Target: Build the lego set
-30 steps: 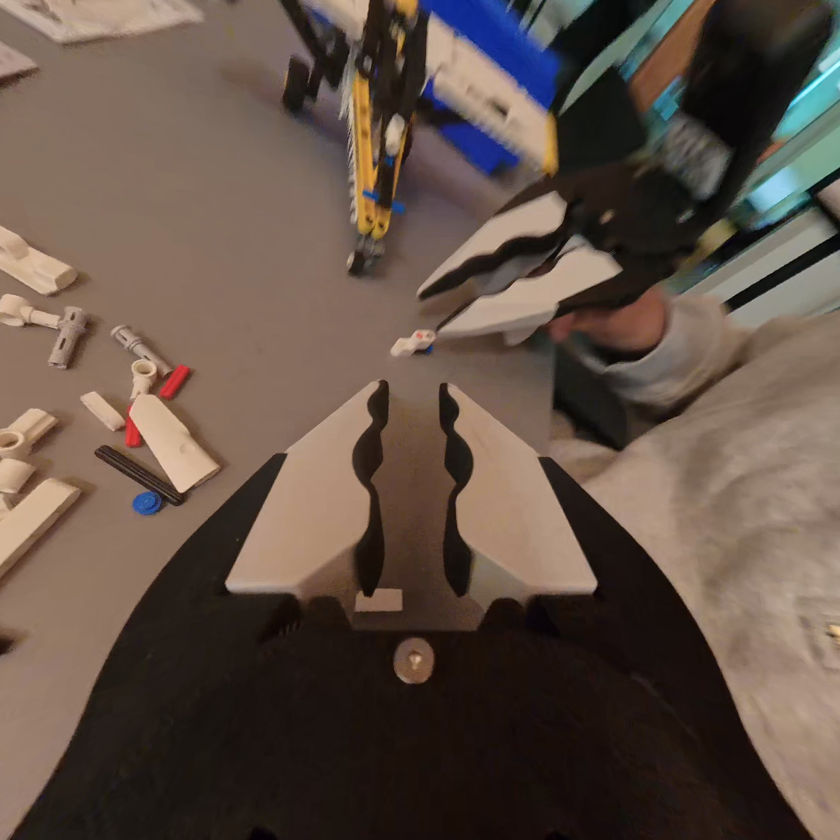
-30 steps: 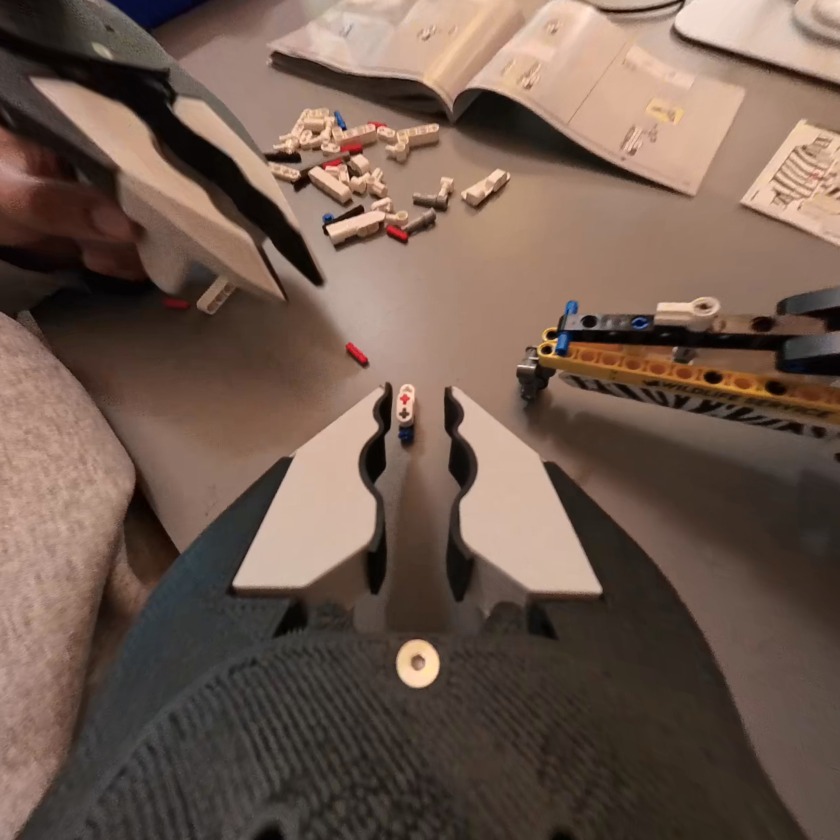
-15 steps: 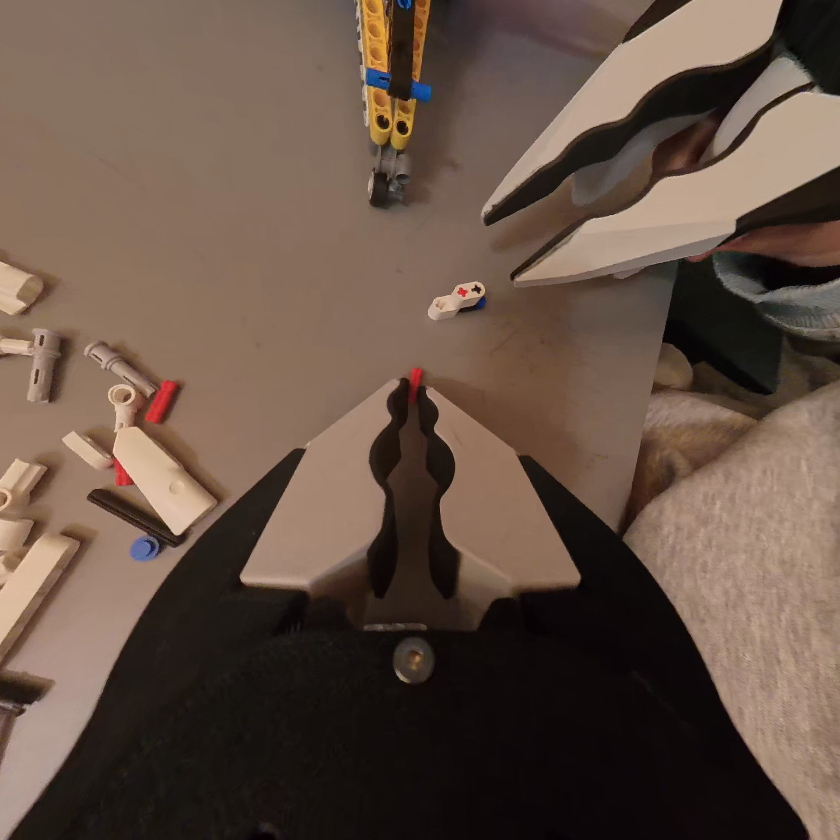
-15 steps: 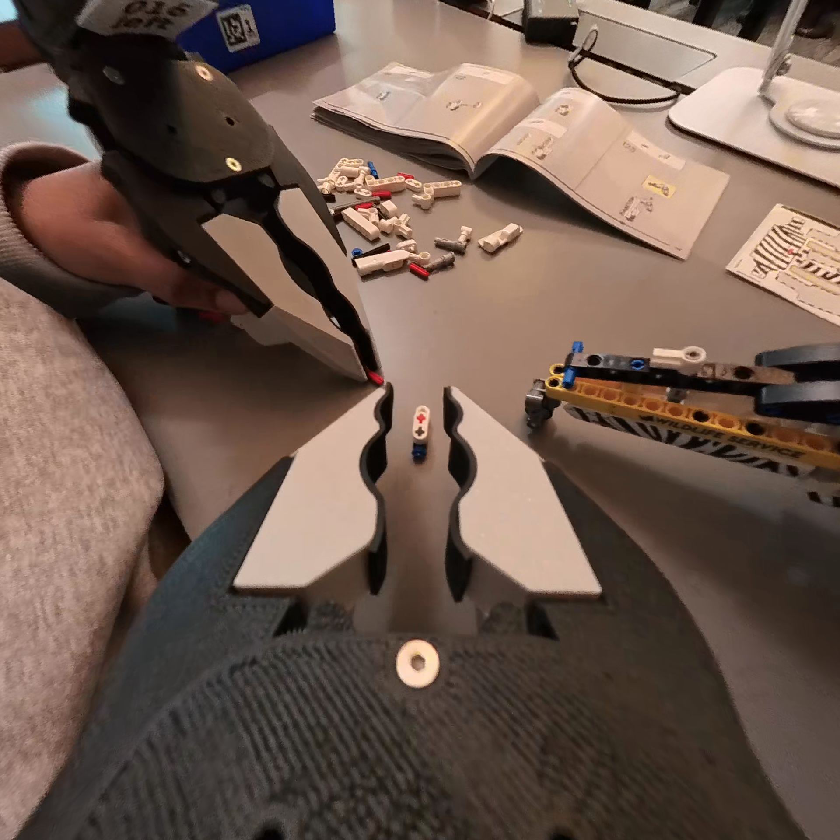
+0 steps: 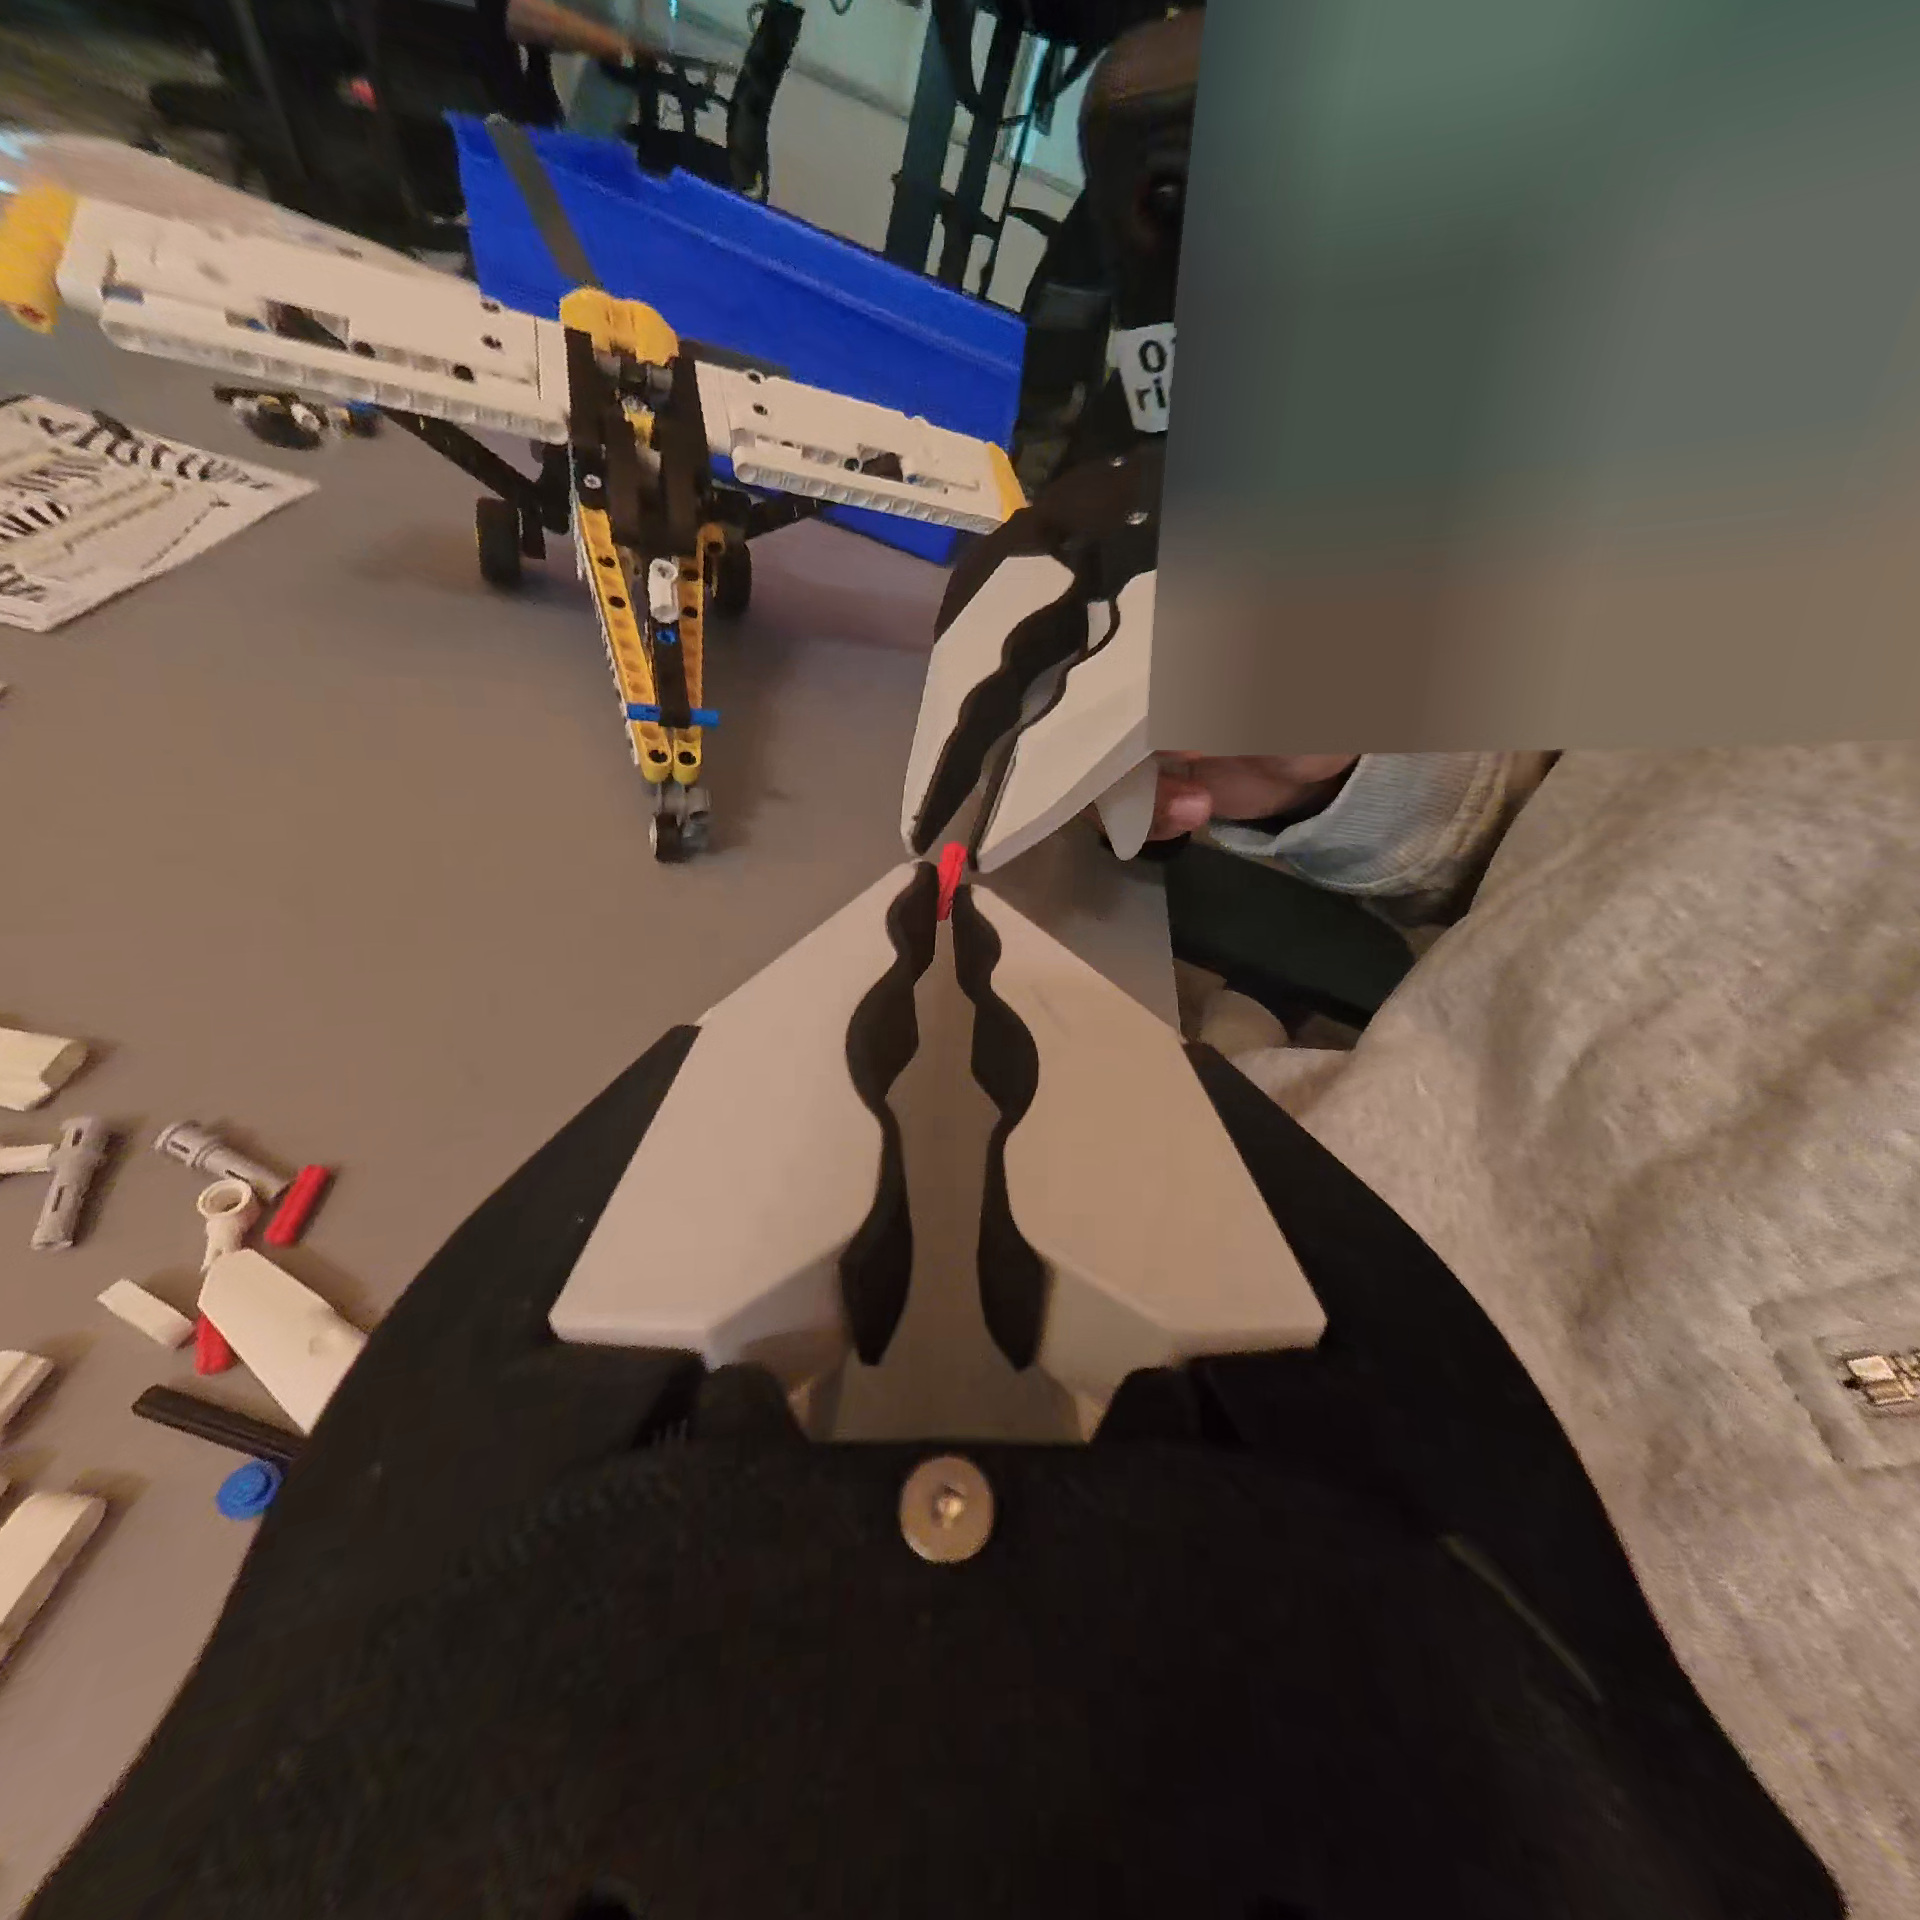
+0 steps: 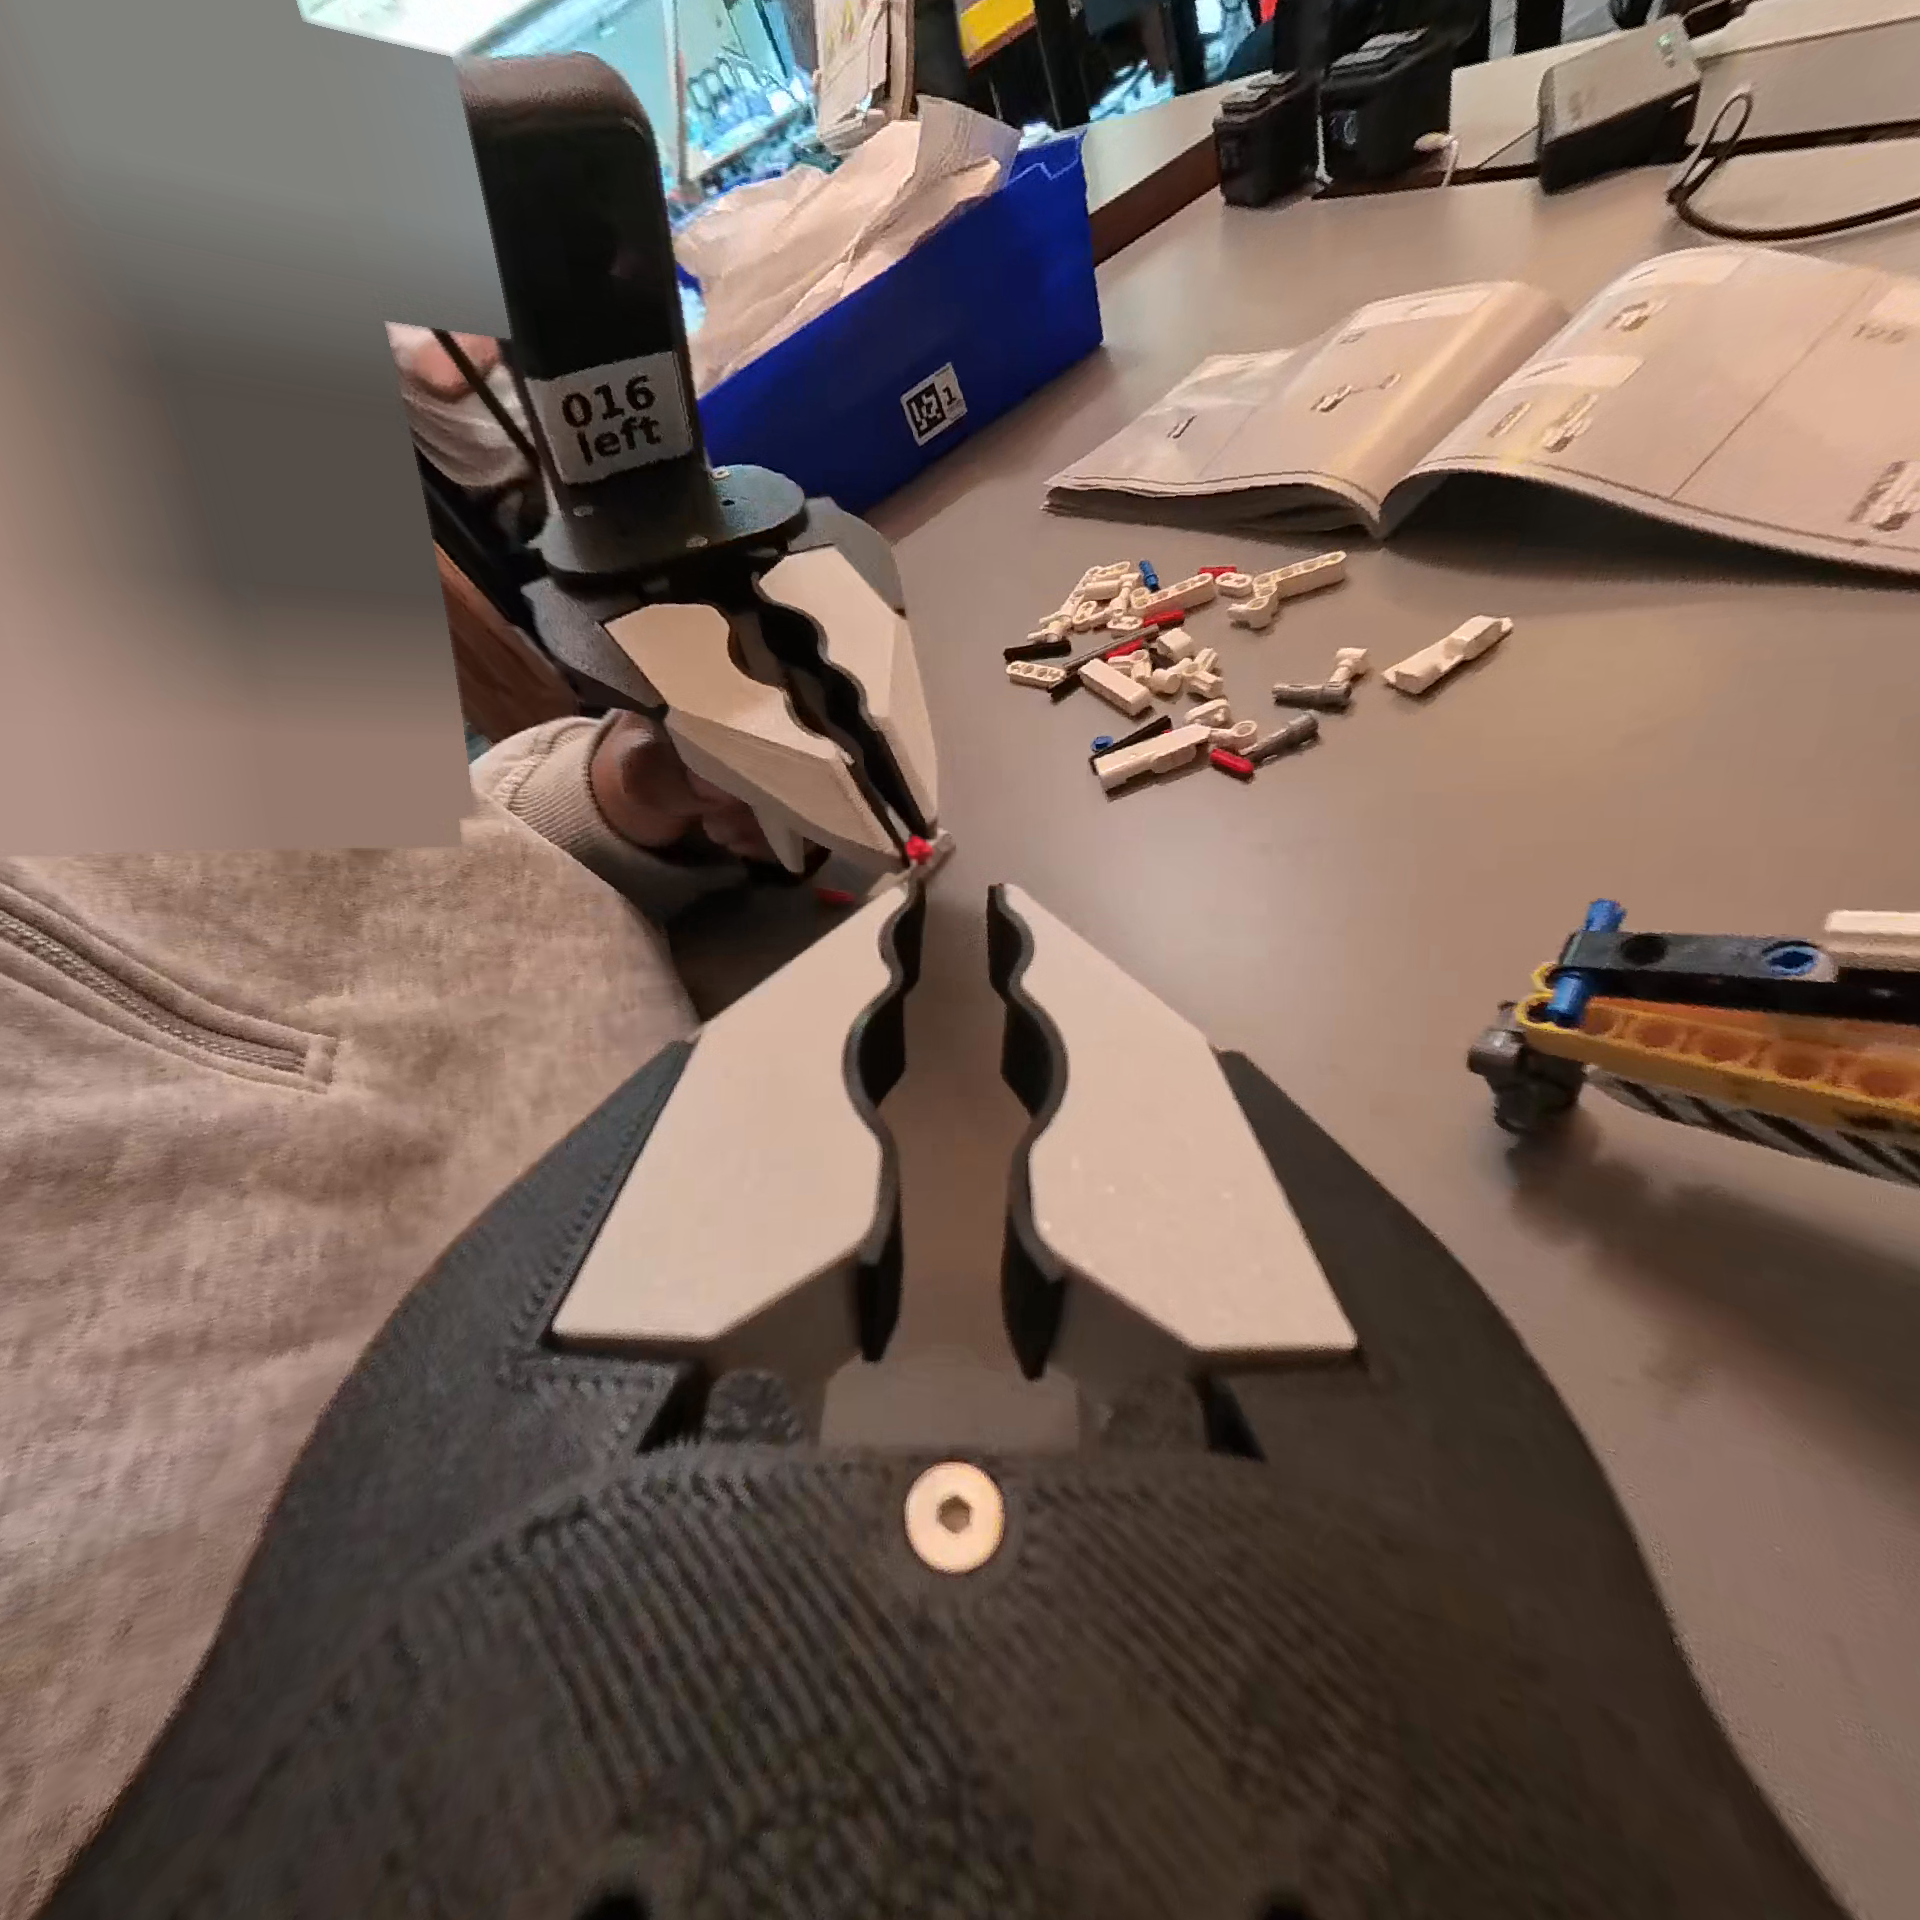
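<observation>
The lego model (image 5: pixel 634 499) stands on the grey table (image 5: pixel 312 831) in the left wrist view, well beyond the grippers. It has a long white body with yellow ends, small black wheels, and a yellow and black beam that slopes down toward the camera to a small grey foot resting on the table. In the right wrist view only the end of that beam (image 6: pixel 1714 1029) shows at the right edge, with blue pins and a striped sticker along its side.

The left gripper (image 5: pixel 943 896) has its jaws nearly closed on a small red pin (image 5: pixel 948 868), which sticks out past the tips. The right gripper (image 6: pixel 956 904) has its jaws narrowly apart with nothing between them. The two sets of tips meet almost nose to nose at the near edge of the table, the pin touching or just beside the right gripper's tips.

Loose parts (image 6: pixel 1174 665), white, grey, red, black and blue, lie in a scattered pile on the table. An open instruction booklet (image 6: pixel 1507 405) lies beyond them, and a sticker sheet (image 5: pixel 114 499) lies beside the model.

A blue bin (image 6: pixel 914 322) stands behind, holding crumpled clear plastic bags (image 6: pixel 831 208).
</observation>
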`<state>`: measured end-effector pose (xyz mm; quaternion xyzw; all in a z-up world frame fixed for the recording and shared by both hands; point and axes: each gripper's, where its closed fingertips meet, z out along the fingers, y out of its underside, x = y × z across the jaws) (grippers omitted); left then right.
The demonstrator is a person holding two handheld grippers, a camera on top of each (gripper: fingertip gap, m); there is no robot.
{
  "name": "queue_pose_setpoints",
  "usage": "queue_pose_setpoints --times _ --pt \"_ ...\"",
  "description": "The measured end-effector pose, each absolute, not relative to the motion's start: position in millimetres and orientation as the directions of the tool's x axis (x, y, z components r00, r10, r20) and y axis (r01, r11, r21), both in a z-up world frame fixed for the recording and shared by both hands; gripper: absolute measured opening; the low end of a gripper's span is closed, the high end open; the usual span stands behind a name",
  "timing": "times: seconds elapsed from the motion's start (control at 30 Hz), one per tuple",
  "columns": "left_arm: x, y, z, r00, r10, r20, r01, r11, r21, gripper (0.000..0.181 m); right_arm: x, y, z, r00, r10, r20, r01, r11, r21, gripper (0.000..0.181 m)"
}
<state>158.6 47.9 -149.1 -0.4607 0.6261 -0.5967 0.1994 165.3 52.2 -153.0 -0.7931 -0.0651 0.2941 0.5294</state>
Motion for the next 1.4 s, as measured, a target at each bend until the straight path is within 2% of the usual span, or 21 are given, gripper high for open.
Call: queue_pose_setpoints --times 0.17,0.33,1.07,1.4 --pt "158 43 -152 -0.510 -0.810 0.291 -0.346 -0.116 -0.931 0.001 158 53 -149 0.757 0.442 -0.481 -0.277 -0.449 -0.850 0.011" --pt "158 42 -153 -0.513 -0.807 0.293 -0.350 -0.115 -0.930 0.001 157 53 -150 0.756 0.450 -0.475 -0.260 -0.460 -0.849 0.006" --pt "155 40 -151 -0.542 -0.773 0.330 -0.353 -0.147 -0.924 0.001 151 49 -151 0.819 0.552 -0.157 0.072 -0.371 -0.926 0.004" --pt "154 39 -152 -0.549 -0.764 0.340 -0.361 -0.150 -0.920 0.001 151 48 -151 0.810 0.575 -0.115 0.120 -0.354 -0.928 0.003"
